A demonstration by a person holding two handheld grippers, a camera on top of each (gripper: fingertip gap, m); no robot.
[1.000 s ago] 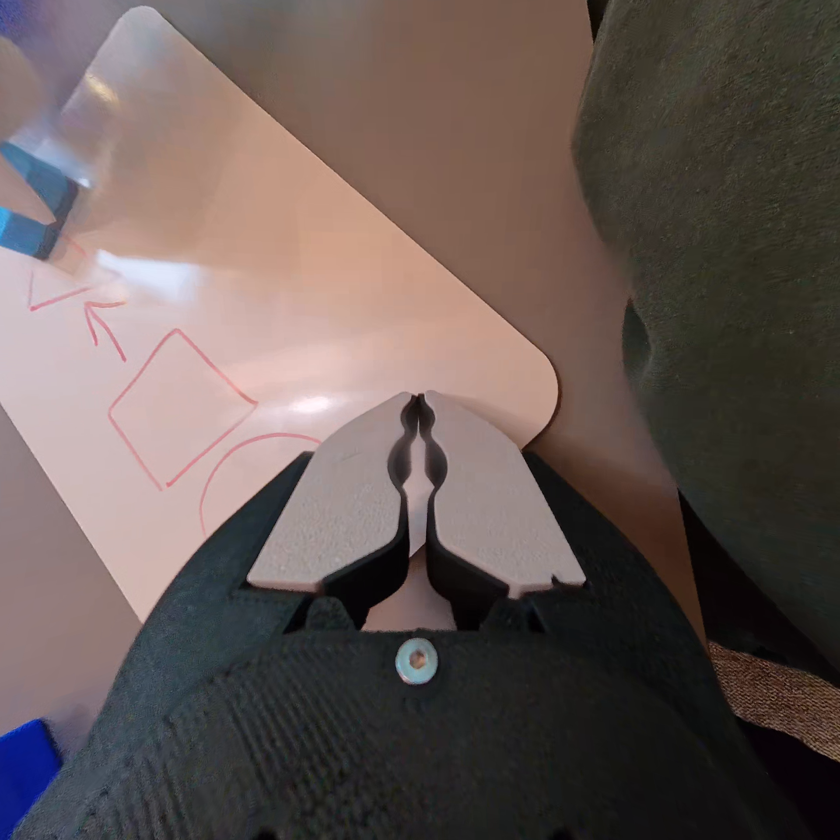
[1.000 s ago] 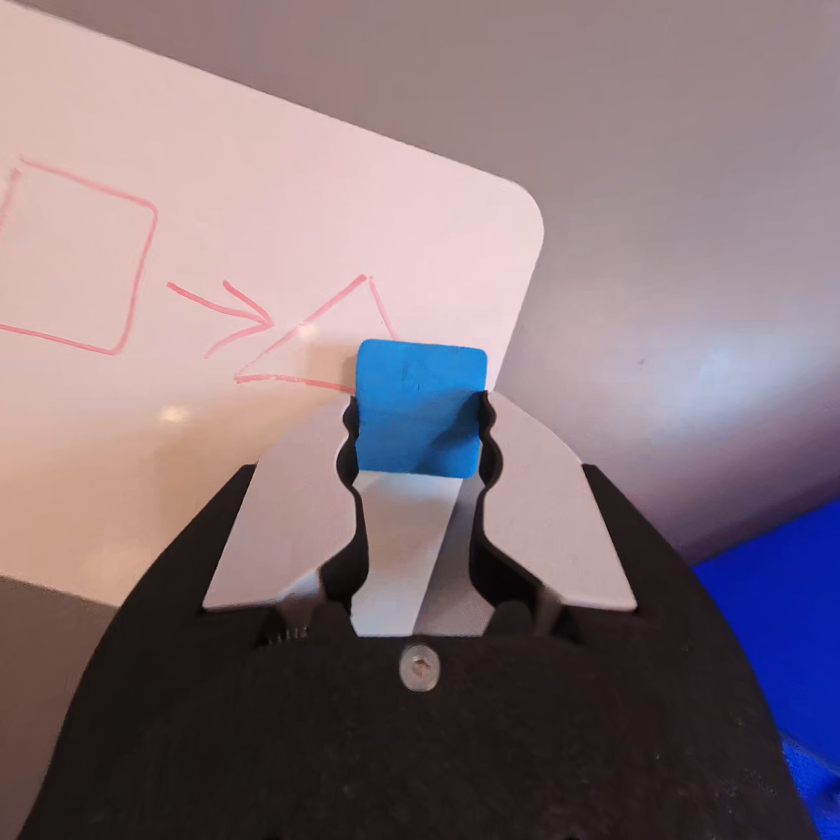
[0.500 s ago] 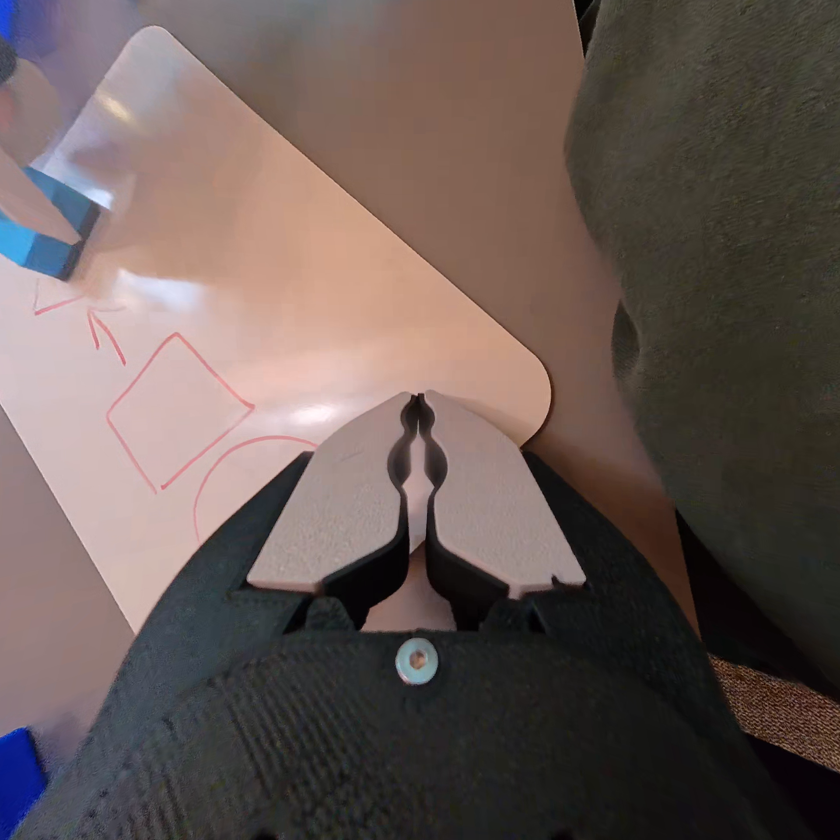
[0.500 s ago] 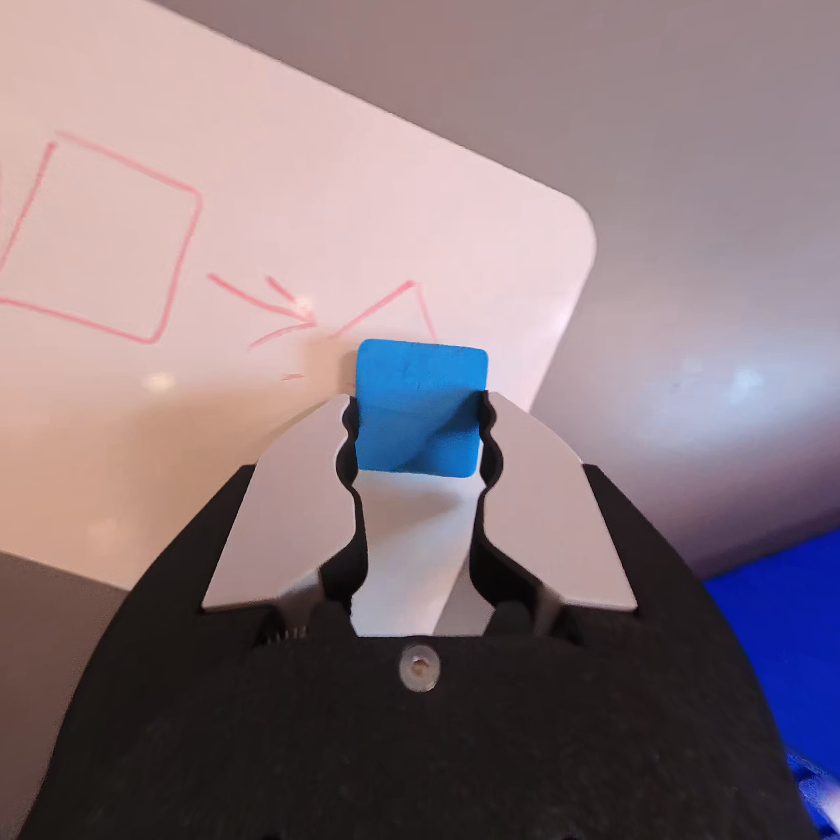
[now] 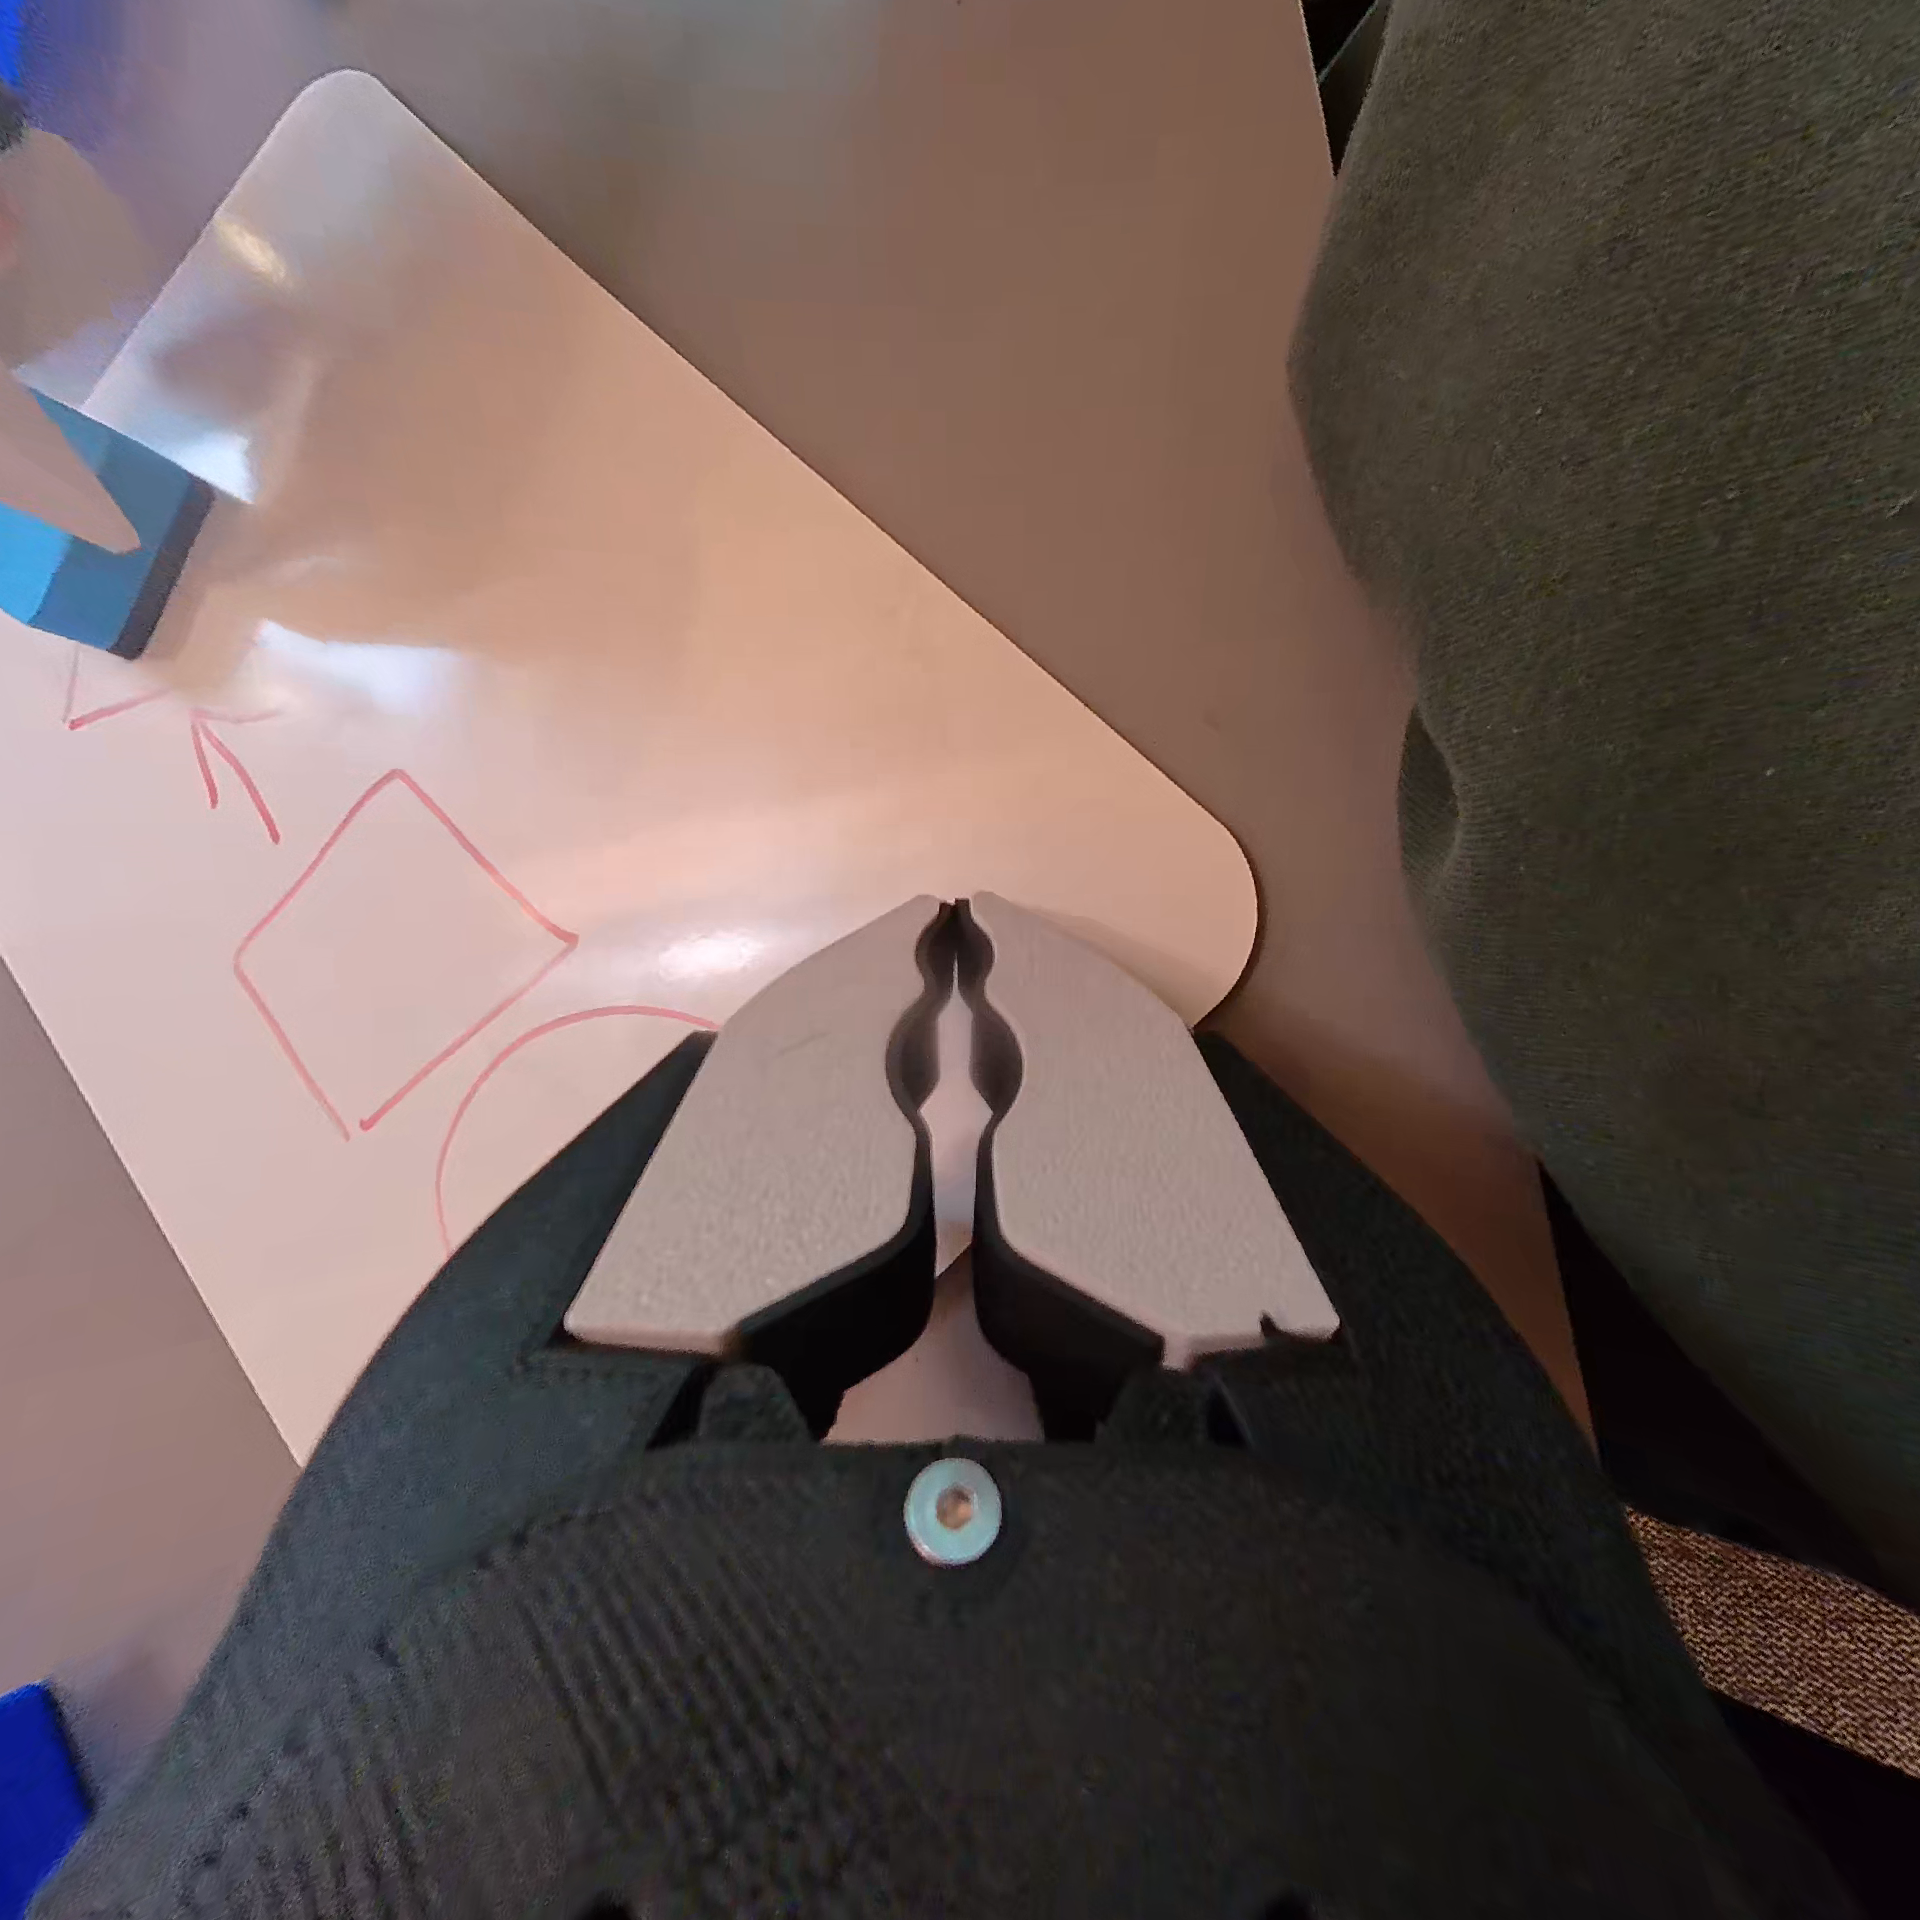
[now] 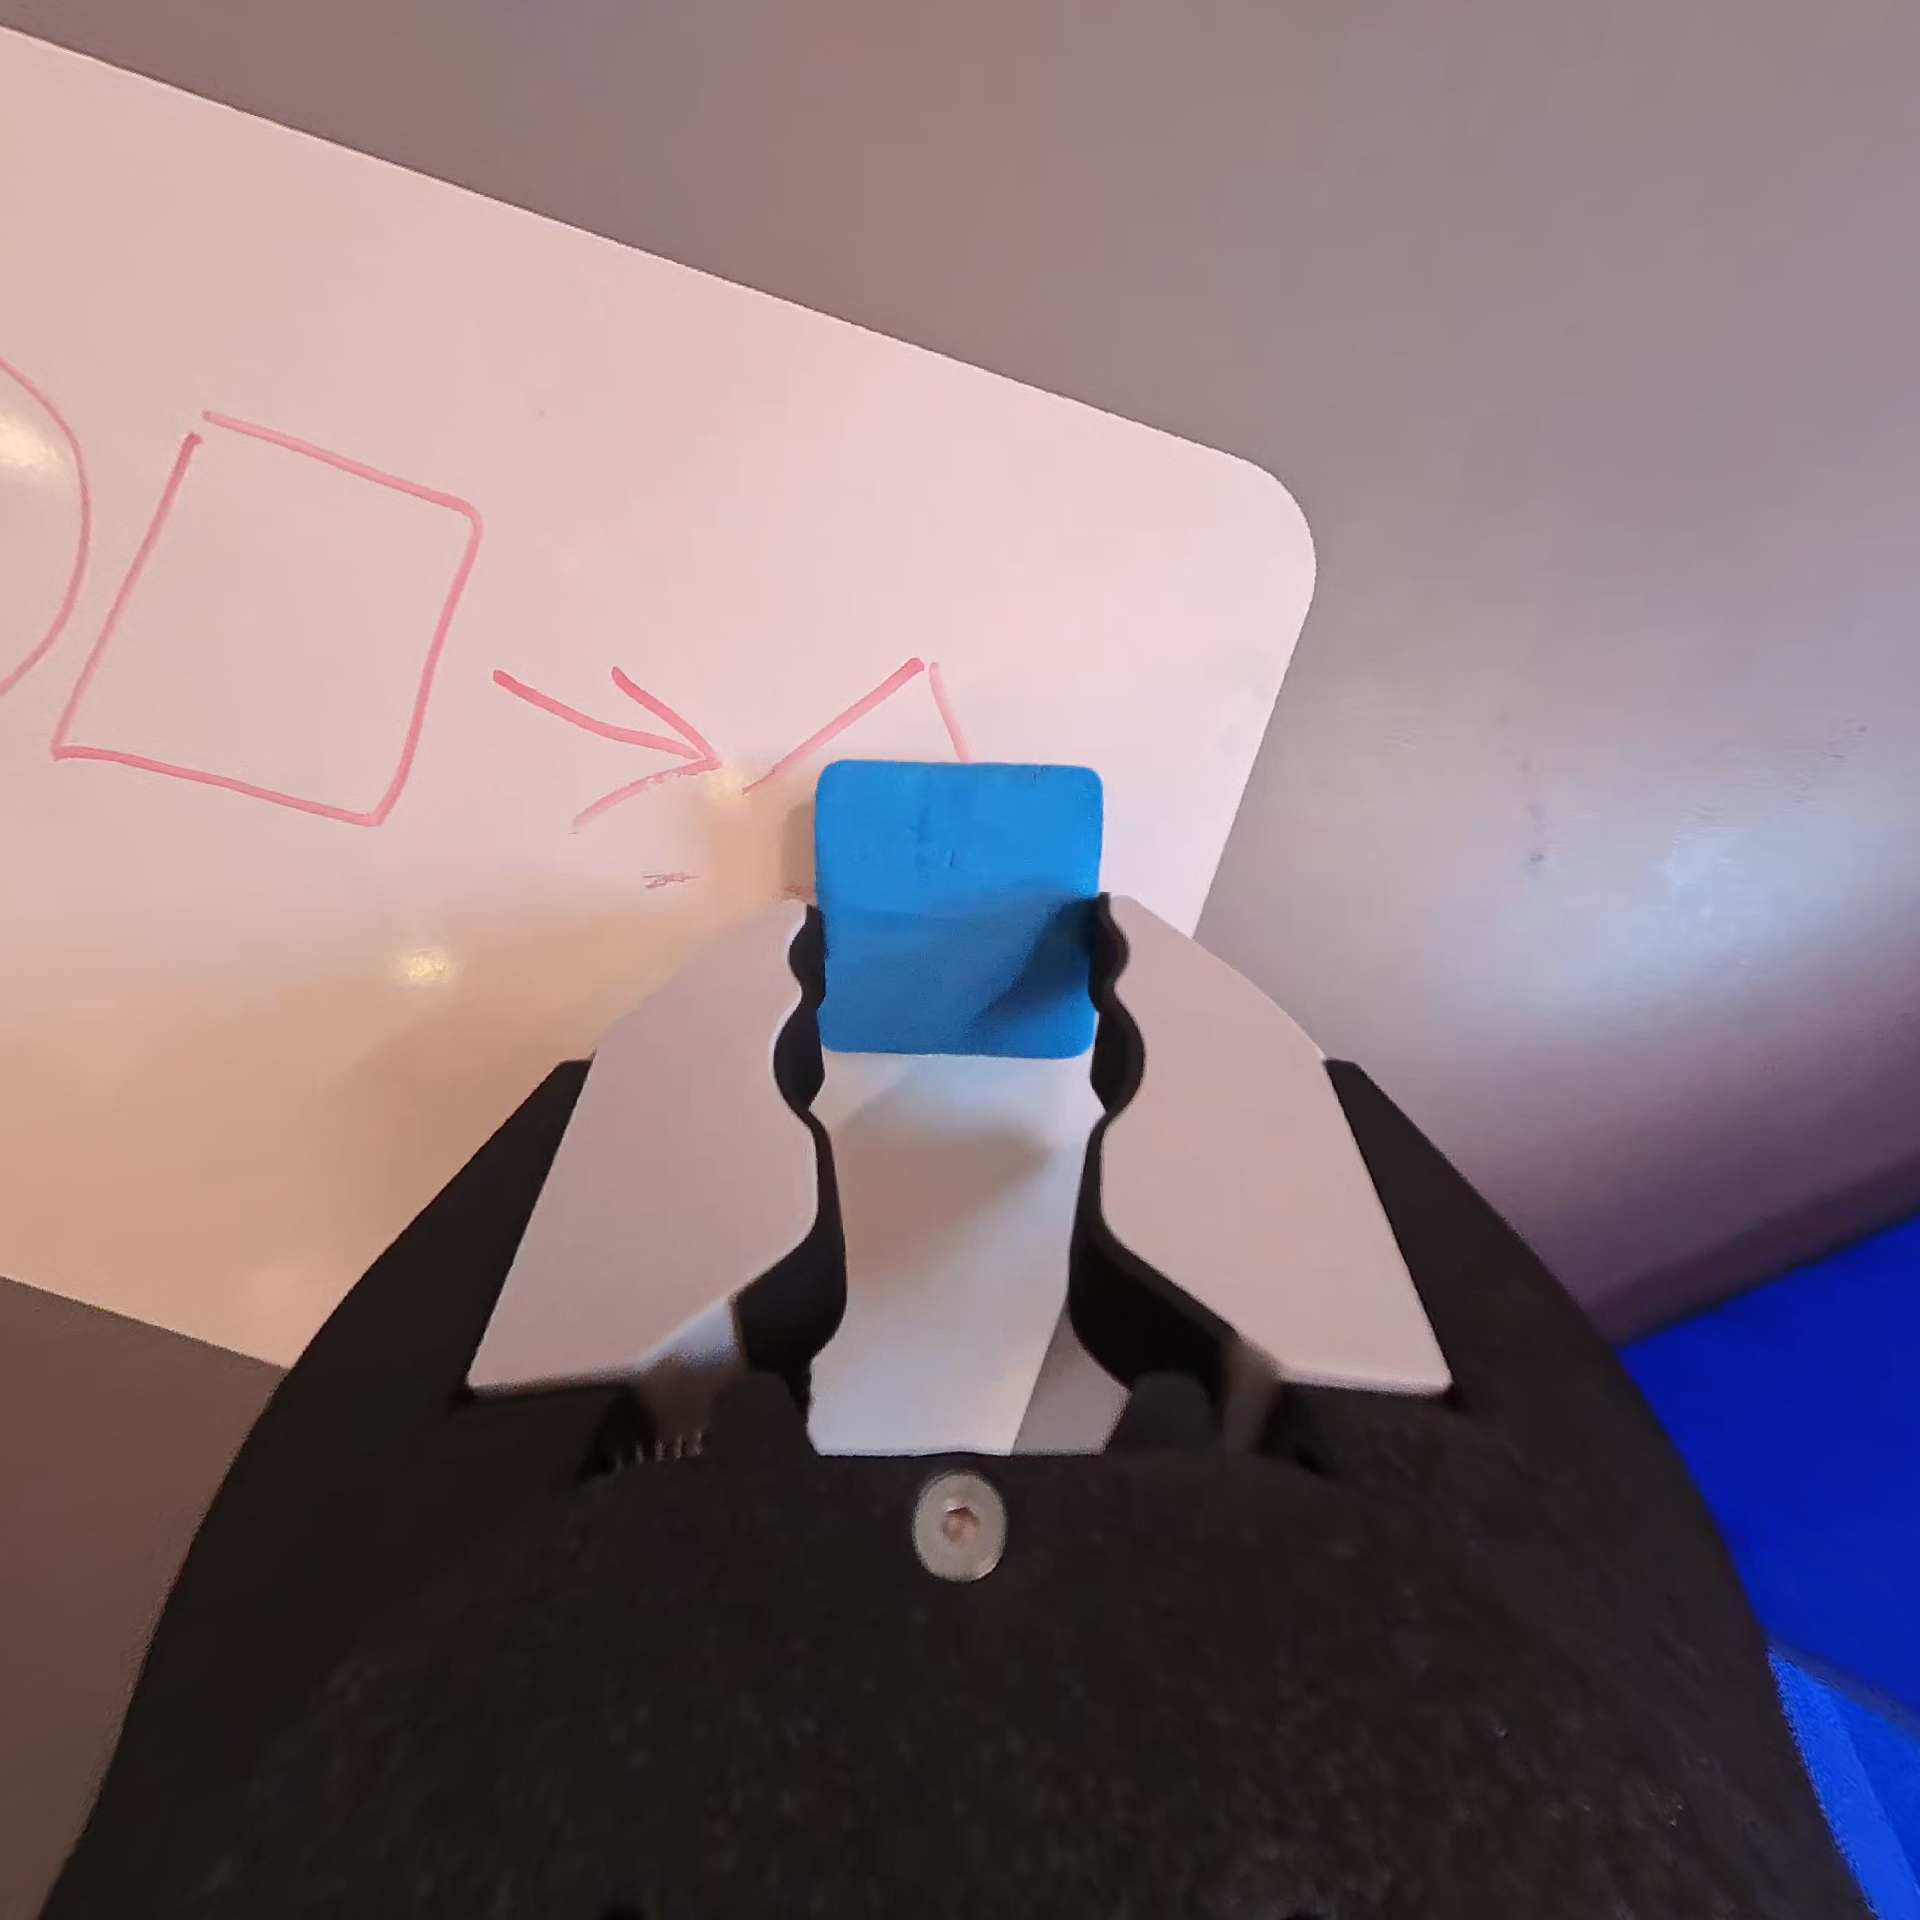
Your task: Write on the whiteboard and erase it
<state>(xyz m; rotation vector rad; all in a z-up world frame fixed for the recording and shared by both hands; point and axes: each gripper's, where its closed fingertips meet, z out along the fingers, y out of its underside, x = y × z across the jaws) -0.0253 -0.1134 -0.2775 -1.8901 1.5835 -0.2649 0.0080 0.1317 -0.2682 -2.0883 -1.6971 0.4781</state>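
A white whiteboard (image 6: 644,436) lies flat on the table, with a red circle, a square (image 6: 270,623), an arrow (image 6: 613,743) and a partly wiped triangle (image 6: 842,722) drawn on it. My right gripper (image 6: 956,914) is shut on a blue eraser (image 6: 956,883) and holds it down on the triangle near the board's right end. The eraser also shows in the left wrist view (image 5: 94,540), far left. My left gripper (image 5: 958,914) is shut with nothing between its fingers, over the board's near corner (image 5: 1195,883).
A person in dark green clothing (image 5: 1662,623) fills the right of the left wrist view. A blue object (image 6: 1787,1455) lies at the lower right in the right wrist view, beside the board. The table (image 6: 1455,312) is grey-brown. Tip to tip, the grippers are about 25 cm apart.
My right gripper slid the eraser over the triangle's lower part and wiped its bottom line away. My left gripper stayed shut and nearly still.
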